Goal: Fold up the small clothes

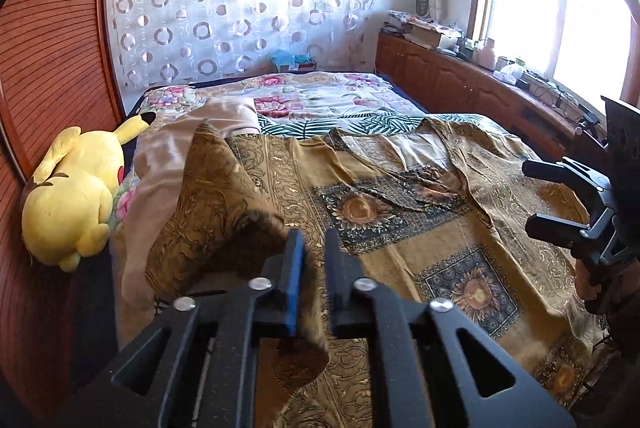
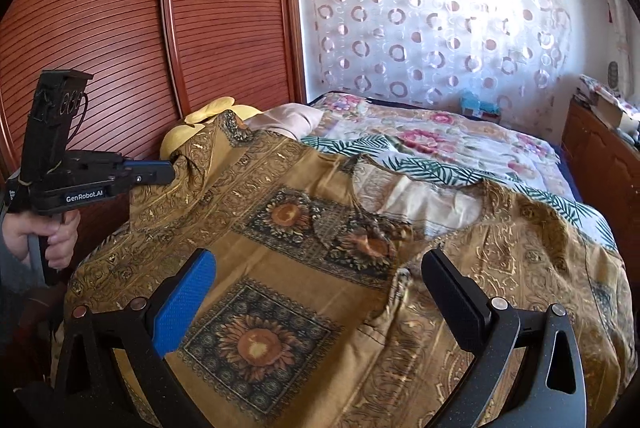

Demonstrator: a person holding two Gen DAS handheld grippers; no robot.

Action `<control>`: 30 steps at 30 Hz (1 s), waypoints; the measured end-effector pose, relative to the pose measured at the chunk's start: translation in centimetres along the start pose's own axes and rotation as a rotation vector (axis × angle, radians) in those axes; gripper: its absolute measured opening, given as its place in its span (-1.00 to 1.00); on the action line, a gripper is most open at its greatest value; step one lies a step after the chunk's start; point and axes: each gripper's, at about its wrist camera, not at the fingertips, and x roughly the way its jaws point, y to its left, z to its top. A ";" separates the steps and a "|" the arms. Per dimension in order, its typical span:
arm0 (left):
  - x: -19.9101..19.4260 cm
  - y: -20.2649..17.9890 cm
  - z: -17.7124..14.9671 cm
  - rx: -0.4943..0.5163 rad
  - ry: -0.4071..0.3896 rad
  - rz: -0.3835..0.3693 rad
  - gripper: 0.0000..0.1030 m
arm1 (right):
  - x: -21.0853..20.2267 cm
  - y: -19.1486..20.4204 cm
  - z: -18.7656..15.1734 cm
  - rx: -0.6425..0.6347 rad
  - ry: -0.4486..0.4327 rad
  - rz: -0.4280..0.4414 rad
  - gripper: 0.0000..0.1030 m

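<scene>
Ochre-gold printed cotton garment with sunflower panels (image 2: 304, 268) spread flat on bed (image 1: 320, 96), neckline toward the far end, long axis running away from both tools. Left sleeve corner lifted off the bed, fabric pinched between the pads of left tool (image 1: 310, 268): clamped on the cloth, jaws nearly together. Right tool (image 2: 320, 308) spread wide, nothing between its pads, hovering above the garment's mid-body. Yellow plush toy (image 1: 76, 192) beside lifted corner, against wardrobe. Judged: fold goes inward toward centre; left hand nearer.
</scene>
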 end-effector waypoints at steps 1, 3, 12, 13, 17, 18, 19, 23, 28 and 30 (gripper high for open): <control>-0.2 -0.1 -0.2 -0.006 -0.004 0.008 -0.53 | 0.1 -0.1 -0.1 0.001 0.004 0.000 0.99; -0.9 -0.2 -0.7 -0.020 -0.019 0.017 -0.39 | 0.2 -0.2 -0.1 0.005 0.010 0.002 0.98; -4.2 1.8 -3.9 -0.089 -0.062 0.083 0.39 | 0.6 0.8 1.3 -0.042 0.016 0.042 0.96; -4.4 2.2 -4.3 -0.092 -0.061 0.088 0.53 | 0.9 1.2 1.6 -0.056 0.016 0.051 0.96; -5.2 3.6 -5.6 -0.122 -0.061 0.128 0.54 | 2.1 2.5 3.2 -0.081 0.013 0.101 0.92; -5.4 3.9 -5.9 -0.130 -0.063 0.137 0.54 | 2.5 3.0 3.5 -0.091 0.016 0.114 0.90; -5.6 4.1 -6.2 -0.136 -0.066 0.148 0.54 | 3.0 3.5 4.0 -0.104 0.019 0.130 0.85; -6.2 4.8 -7.4 -0.153 -0.067 0.167 0.54 | 5.4 6.1 6.0 -0.192 0.031 0.193 0.58; -6.4 5.2 -8.4 -0.165 -0.057 0.176 0.54 | 8.2 9.4 8.6 -0.298 0.050 0.256 0.47; -6.5 5.4 -8.6 -0.171 -0.057 0.180 0.54 | 10.0 10.7 9.3 -0.340 0.084 0.267 0.41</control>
